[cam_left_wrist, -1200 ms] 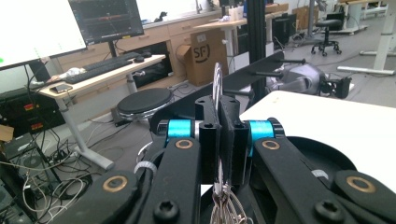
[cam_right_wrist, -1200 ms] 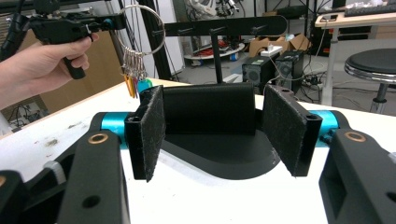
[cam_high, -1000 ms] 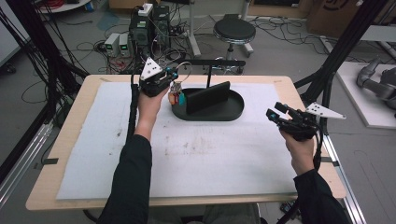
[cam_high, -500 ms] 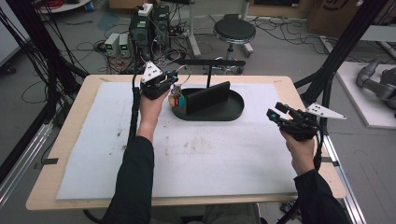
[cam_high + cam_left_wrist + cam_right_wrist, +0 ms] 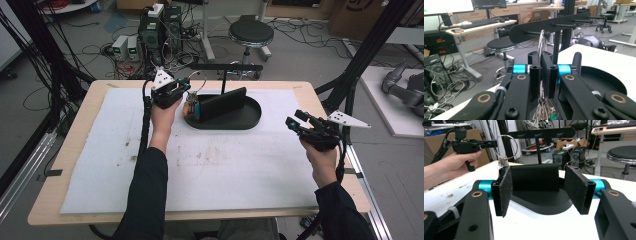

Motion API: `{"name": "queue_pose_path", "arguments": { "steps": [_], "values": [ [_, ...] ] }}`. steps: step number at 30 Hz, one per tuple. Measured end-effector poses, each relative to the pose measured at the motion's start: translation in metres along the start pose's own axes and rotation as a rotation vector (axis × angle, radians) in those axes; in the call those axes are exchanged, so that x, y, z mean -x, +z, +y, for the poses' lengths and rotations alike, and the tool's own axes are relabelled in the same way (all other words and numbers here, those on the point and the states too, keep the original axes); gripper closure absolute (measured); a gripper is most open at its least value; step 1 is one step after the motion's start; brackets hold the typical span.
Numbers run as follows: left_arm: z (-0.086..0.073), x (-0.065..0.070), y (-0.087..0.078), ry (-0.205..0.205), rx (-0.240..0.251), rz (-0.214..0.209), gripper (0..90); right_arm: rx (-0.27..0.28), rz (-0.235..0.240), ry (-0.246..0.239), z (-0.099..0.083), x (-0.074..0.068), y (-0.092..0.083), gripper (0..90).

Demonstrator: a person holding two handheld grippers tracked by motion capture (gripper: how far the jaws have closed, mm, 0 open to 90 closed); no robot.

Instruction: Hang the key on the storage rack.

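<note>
My left gripper hovers over the table's far left-middle, shut on a thin wire key ring. Several keys dangle from the ring beside the black oval base. From the right gripper view, the left gripper holds the ring upright just below and left of the black hook bar. In the left gripper view that bar with its pegs is straight ahead and above the jaws. My right gripper rests at the table's right edge, open, pads wide apart and empty.
A black upright panel stands in the oval base on the white mat. The hook bar rises on a post behind the base. A stool, computers and cables lie on the floor beyond the table.
The left gripper with the key ring has shifted only slightly near the base. The right hand has stayed where it was.
</note>
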State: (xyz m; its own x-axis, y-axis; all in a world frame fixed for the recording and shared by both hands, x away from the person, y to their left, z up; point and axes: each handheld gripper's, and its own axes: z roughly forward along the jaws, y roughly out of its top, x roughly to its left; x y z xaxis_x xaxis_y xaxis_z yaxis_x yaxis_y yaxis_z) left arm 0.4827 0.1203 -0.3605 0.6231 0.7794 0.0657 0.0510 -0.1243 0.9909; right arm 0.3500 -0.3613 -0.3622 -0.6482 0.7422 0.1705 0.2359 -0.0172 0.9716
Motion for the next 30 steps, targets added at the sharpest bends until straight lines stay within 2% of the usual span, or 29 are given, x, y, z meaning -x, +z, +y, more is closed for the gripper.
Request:
{"name": "queue_pose_path", "arguments": {
  "steps": [4,9,11,12,16,18,19,20,21,23,24,25,26,27,28,30],
  "values": [
    [0.0,-0.001,-0.002,-0.012,0.006,0.013,77.8,-0.002,-0.001,0.0,0.0,0.001,0.0,40.9],
    [0.0,-0.003,-0.012,-0.041,-0.011,0.045,55.8,-0.006,-0.003,0.002,-0.001,0.001,0.001,41.0],
    [0.002,-0.006,-0.019,-0.098,-0.042,0.041,44.0,-0.015,-0.003,0.001,-0.002,0.002,0.002,40.9],
    [0.002,-0.006,-0.022,-0.108,-0.042,0.038,40.6,-0.014,-0.004,-0.002,-0.002,0.002,0.002,40.9],
    [0.0,-0.001,-0.034,-0.084,-0.031,0.041,35.2,-0.025,-0.003,-0.002,-0.003,0.002,0.003,40.6],
    [-0.001,0.005,-0.045,-0.064,-0.068,0.036,32.1,-0.037,-0.006,-0.011,-0.004,0.002,0.005,40.4],
    [-0.001,0.005,-0.045,-0.064,-0.068,0.036,30.2,-0.039,-0.004,-0.005,-0.004,0.001,0.005,40.0],
    [-0.005,0.01,-0.055,-0.067,-0.073,0.029,29.9,-0.046,-0.003,-0.007,-0.004,0.001,0.006,39.6],
    [-0.005,0.01,-0.055,-0.067,-0.073,0.029,29.9,-0.053,-0.005,-0.014,-0.005,0.0,0.007,39.3],
    [-0.011,0.018,-0.072,-0.046,-0.102,0.02,28.9,-0.068,-0.008,-0.027,-0.005,-0.001,0.009,38.7],
    [-0.011,0.018,-0.072,-0.046,-0.102,0.02,28.8,-0.076,-0.01,-0.032,-0.006,-0.002,0.01,38.4],
    [-0.013,0.021,-0.079,-0.046,-0.106,0.018,28.9,-0.08,-0.011,-0.04,-0.006,-0.002,0.011,38.4],
    [-0.019,0.027,-0.092,-0.043,-0.119,0.02,28.8,-0.088,-0.013,-0.041,-0.006,-0.003,0.011,38.2],
    [-0.019,0.027,-0.092,-0.043,-0.119,0.02,28.8,-0.093,-0.015,-0.042,-0.006,-0.004,0.012,38.0],
    [-0.025,0.031,-0.106,-0.048,-0.129,0.021,28.8,-0.098,-0.018,-0.044,-0.007,-0.004,0.013,37.9],
    [-0.032,0.035,-0.119,-0.054,-0.139,0.012,28.8,-0.107,-0.023,-0.049,-0.007,-0.005,0.014,37.3]
  ]
}}
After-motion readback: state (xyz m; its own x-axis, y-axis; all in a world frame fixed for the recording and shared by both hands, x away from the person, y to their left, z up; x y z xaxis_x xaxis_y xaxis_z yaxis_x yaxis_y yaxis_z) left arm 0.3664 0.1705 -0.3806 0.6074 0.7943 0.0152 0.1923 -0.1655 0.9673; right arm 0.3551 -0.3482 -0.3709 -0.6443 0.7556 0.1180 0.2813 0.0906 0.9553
